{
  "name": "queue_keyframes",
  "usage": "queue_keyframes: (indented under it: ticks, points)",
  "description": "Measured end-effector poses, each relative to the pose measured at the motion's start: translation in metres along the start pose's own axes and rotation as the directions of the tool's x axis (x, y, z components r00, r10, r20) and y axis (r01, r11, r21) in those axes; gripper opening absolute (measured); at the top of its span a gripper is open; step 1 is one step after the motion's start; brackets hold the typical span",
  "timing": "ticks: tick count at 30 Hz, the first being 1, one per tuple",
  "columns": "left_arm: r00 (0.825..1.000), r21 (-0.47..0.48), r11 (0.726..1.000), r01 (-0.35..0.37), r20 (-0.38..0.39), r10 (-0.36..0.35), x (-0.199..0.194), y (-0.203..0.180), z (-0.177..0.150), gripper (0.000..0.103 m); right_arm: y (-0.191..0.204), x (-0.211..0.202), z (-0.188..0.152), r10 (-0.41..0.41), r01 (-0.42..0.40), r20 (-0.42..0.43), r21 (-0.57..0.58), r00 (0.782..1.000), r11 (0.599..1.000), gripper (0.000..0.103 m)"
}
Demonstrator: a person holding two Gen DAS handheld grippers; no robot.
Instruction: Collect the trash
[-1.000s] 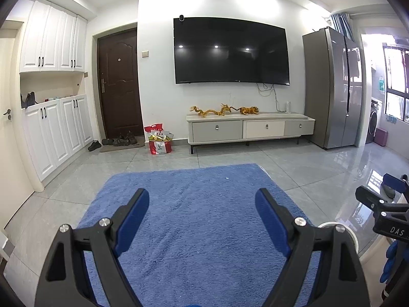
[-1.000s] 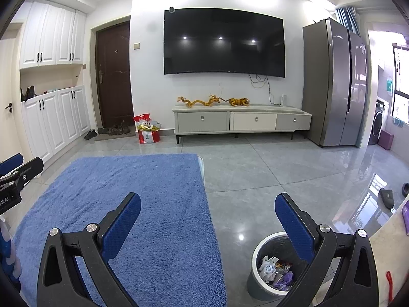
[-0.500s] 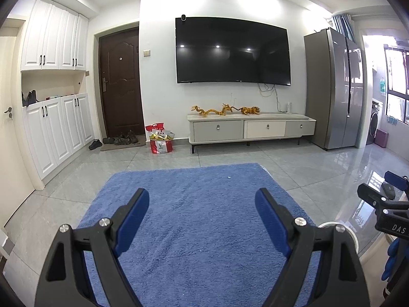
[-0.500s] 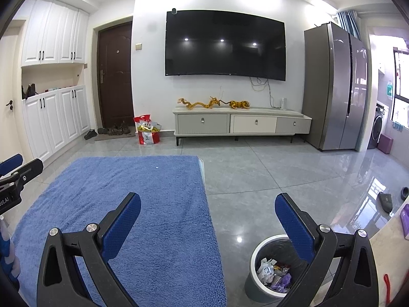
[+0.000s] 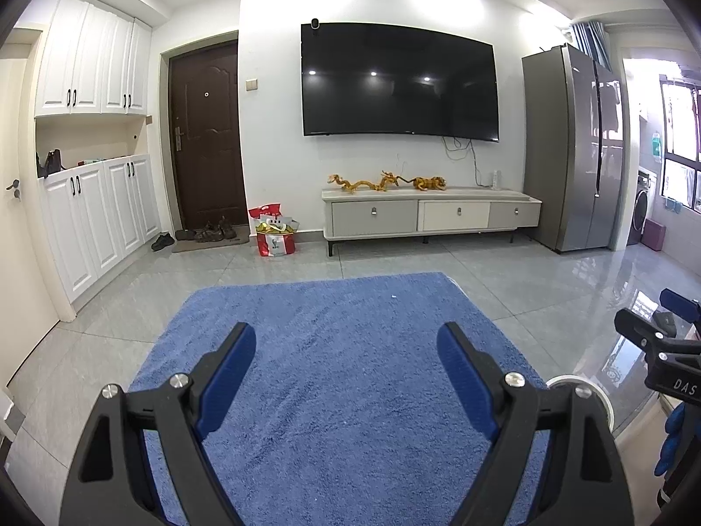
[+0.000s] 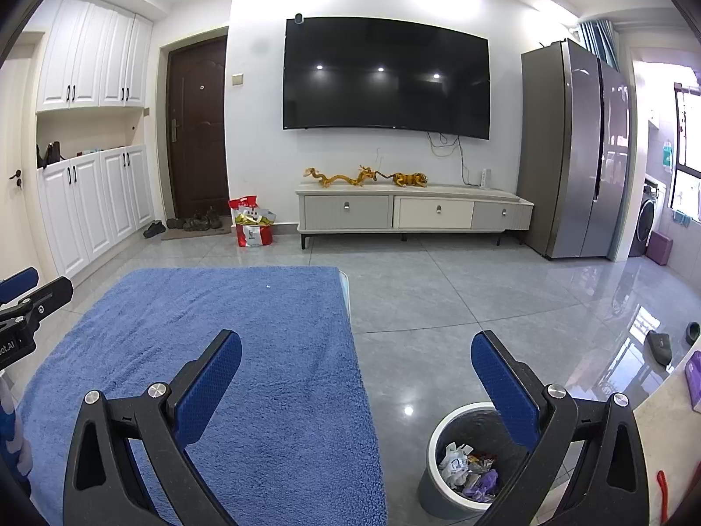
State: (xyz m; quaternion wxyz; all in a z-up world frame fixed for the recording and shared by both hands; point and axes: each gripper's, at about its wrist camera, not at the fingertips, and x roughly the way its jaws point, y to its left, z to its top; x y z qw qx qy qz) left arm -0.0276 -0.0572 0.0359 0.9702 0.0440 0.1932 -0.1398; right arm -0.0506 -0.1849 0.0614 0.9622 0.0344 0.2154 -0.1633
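Blue carpet fills the space under my jaws, much as it did a second ago; the room has only slid a touch lower and nearer in both views, and nothing on the floor has shifted. My left gripper holds its jaws wide apart with nothing between them, and my right gripper is spread just as wide and just as bare.

My right-hand finger covers part of the trash bin, so I see only its left rim and a heap of crumpled wrappers inside; the bin's foot is cut off by the frame edge. From the left wrist the same bin shows only as a sliver of white rim behind my right-hand finger. A tiny white speck lies on the far part of the carpet, too small for me to tell what it is.

That speck sits well ahead of both sets of jaws, left of centre for my right gripper and slightly right of centre for my left one. The bin stands on the grey tile floor just beside the carpet's right edge, low under my right gripper.
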Motion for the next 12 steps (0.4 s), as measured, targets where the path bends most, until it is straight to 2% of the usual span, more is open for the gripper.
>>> queue_keyframes:
  ticks: [12]
  points:
    - [1.000,-0.010,1.000,0.003,-0.016,-0.003,0.0008,0.0010,-0.0013,0.085,-0.0013,-0.0003,0.0001,-0.001,0.001,-0.004,0.003,1.000,1.000,0.103]
